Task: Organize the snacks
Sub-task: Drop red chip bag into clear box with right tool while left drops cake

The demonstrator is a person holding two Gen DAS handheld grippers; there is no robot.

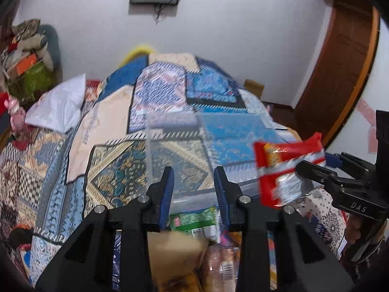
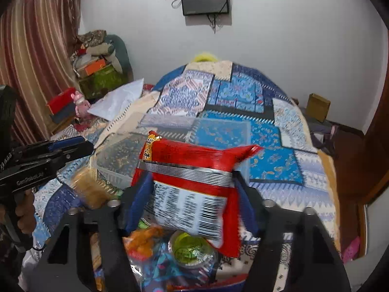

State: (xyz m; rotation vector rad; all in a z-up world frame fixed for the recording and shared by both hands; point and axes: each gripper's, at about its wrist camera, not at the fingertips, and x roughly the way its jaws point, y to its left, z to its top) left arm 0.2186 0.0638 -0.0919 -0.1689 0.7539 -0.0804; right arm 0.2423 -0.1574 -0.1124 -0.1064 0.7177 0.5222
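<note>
the left gripper (image 1: 194, 182) hangs above the snack pile (image 1: 194, 238), its fingers drawn in with nothing between them. just beyond sits a clear plastic bin (image 1: 175, 131) on the patterned bedspread (image 1: 109, 112). to the right, the right gripper (image 2: 194, 189) is clamped on a red snack packet (image 2: 192, 185), lifted off the bed.

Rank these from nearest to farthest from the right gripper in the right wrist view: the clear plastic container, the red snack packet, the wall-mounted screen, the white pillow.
1. Red snack packet: clamped in the right gripper.
2. Clear plastic container: on the quilt, just ahead and left.
3. White pillow: farther back, left edge of the bed.
4. Wall-mounted screen: on the far wall, top centre.
</note>
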